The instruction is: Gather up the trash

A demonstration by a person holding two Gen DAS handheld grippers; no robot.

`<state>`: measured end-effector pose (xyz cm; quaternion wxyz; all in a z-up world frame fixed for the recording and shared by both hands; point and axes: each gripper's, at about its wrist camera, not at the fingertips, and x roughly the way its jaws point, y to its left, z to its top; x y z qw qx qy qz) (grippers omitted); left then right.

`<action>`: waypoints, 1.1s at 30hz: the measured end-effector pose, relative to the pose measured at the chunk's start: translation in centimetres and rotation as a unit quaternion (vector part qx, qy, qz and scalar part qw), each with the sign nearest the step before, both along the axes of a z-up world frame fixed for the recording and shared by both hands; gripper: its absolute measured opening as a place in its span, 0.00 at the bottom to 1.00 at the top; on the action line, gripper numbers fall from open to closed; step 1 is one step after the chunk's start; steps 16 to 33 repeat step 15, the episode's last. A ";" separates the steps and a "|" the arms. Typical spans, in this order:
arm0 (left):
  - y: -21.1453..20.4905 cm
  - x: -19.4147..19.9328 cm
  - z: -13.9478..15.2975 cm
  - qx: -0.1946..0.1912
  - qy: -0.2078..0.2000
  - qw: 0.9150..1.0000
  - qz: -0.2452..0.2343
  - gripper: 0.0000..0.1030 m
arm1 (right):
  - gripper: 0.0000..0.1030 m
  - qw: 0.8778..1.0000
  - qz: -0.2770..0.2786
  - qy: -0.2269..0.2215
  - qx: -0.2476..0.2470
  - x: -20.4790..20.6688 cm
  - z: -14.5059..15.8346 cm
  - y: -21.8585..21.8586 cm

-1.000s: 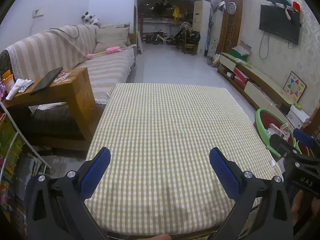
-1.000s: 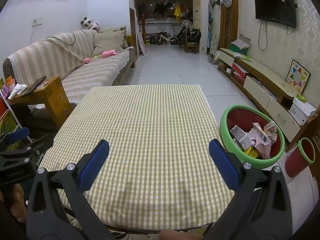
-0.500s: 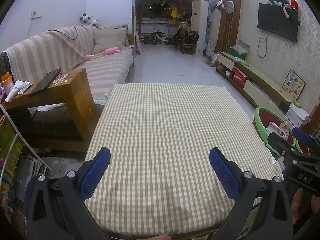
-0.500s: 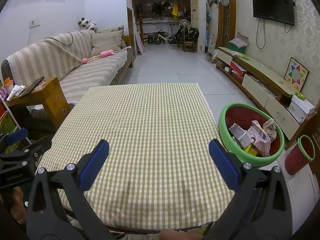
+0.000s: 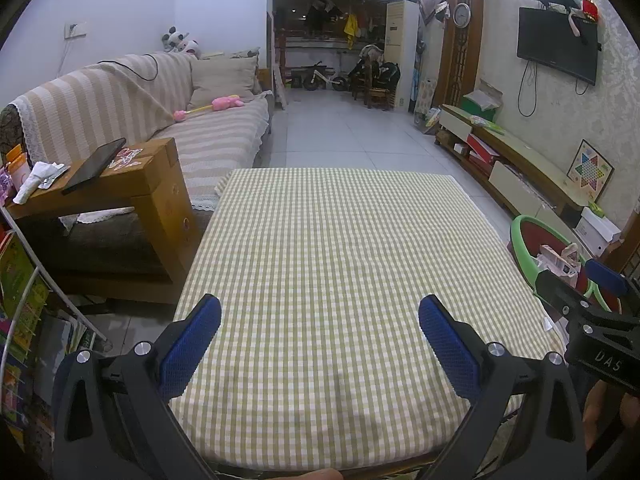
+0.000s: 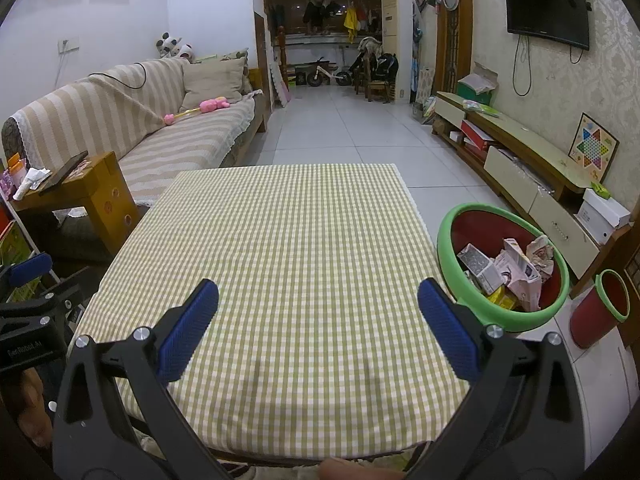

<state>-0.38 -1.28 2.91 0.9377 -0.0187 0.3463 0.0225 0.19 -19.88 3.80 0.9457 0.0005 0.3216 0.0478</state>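
Observation:
A low table with a green-and-white checked cloth fills the middle of both views, and no trash lies on it. Right of the table on the floor stands a green-rimmed red basin holding crumpled paper and small cartons. My left gripper hovers open over the table's near edge, nothing between its blue pads. My right gripper is open too, over the near edge, just left of the basin. Each gripper shows at the side of the other's view.
A striped sofa and a wooden side table with a tablet and tissue stand to the left. A magazine rack is at the near left. A small red bin sits beside the basin. A TV bench lines the right wall.
Both views have tilted slightly upward and shifted a little. The grippers stay open and hold nothing; the table and basin are unchanged.

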 end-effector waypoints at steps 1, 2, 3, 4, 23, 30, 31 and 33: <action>0.0 0.0 0.0 0.000 0.000 1.000 0.000 0.92 | 0.95 1.000 0.000 0.000 0.001 0.0 0.0 0.0; 0.0 0.0 0.0 0.000 0.000 1.000 0.000 0.92 | 0.95 1.000 0.001 0.001 0.001 0.0 0.0 0.0; 0.0 0.0 0.0 -0.001 -0.001 1.000 0.000 0.92 | 0.95 1.000 0.000 0.001 0.000 0.0 0.0 0.0; 0.1 -0.2 0.1 0.000 -0.005 1.000 0.003 0.92 | 0.95 1.000 0.000 0.001 0.000 0.0 0.0 0.0; -0.2 -0.3 0.2 -0.002 -0.006 1.000 0.006 0.92 | 0.95 1.000 0.000 0.000 0.000 0.0 0.0 0.0; -0.2 -0.3 0.2 -0.002 -0.006 1.000 0.006 0.92 | 0.95 1.000 0.000 0.000 0.000 0.0 0.0 0.0; -0.2 -0.3 0.2 -0.002 -0.006 1.000 0.006 0.92 | 0.95 1.000 0.000 0.000 0.000 0.0 0.0 0.0; -0.2 -0.3 0.2 -0.002 -0.006 1.000 0.006 0.92 | 0.95 1.000 0.000 0.000 0.000 0.0 0.0 0.0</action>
